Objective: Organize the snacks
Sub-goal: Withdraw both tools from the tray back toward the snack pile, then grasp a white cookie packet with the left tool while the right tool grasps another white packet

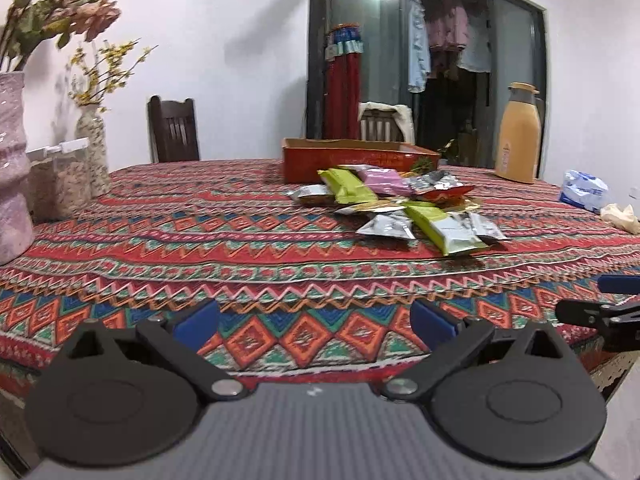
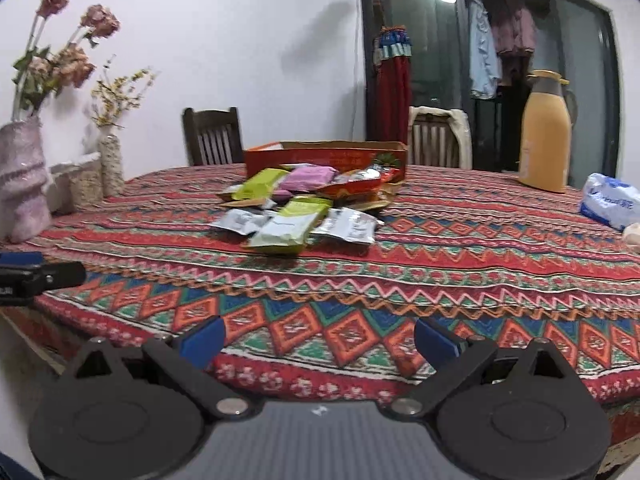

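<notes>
Left wrist: crinkled foil snack packets (image 1: 404,204) beside shallow cardboard box (image 1: 352,160).

Glossy foil snack packets (image 1: 400,204), woven tablecloth (image 1: 240,240)

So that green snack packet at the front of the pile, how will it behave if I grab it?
The green snack packet looks like a thin, puffy film wrapper, so it is probably light and will crumple rather than stay stiff. Its glossy surface may be slippery. It overlaps the silver packets, so lifting it may nudge them.
</notes>
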Demonstrator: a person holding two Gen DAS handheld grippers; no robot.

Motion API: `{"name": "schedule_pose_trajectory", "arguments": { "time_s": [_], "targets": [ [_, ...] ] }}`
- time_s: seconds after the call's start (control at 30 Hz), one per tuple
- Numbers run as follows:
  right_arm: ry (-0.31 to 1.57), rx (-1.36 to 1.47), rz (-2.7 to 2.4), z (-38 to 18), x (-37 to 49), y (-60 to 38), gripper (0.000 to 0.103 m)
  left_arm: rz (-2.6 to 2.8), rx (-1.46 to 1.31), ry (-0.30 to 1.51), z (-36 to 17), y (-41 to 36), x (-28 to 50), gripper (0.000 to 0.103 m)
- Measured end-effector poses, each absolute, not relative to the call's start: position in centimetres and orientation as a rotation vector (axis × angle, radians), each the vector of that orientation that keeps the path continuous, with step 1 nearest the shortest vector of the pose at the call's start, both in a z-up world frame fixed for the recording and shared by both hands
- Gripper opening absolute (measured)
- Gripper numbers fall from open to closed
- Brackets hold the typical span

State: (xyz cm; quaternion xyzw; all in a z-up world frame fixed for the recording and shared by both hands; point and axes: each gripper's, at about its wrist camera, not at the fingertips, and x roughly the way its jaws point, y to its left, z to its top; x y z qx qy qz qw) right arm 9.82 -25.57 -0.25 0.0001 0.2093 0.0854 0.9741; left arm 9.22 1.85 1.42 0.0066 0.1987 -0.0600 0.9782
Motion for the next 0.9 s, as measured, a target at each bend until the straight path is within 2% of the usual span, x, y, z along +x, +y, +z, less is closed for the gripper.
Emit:
{"name": "schedule_pose_trajectory", "arguments": {
  "time_s": [0.27, 0.73, 0.9],
  "targets": [
    [0.424, 0.037, 0.155, -0.2, 10.7, -26.2, 0.103, -0.166, -0.023, 0.407, 1.8, 0.6, 11.3, 0.103],
    [0.424, 0.073, 0.129, -0.1, 14.1, -26.8, 0.103, -0.258, 0.072, 0.4, 2.7, -3.0, 17.5, 0.103],
    [0.432, 0.087, 0.111, 0.5, 16.2, -27.1, 0.103, -0.259, 0.138, 0.447, 2.5, -4.4, 20.7, 0.103]
  ]
}}
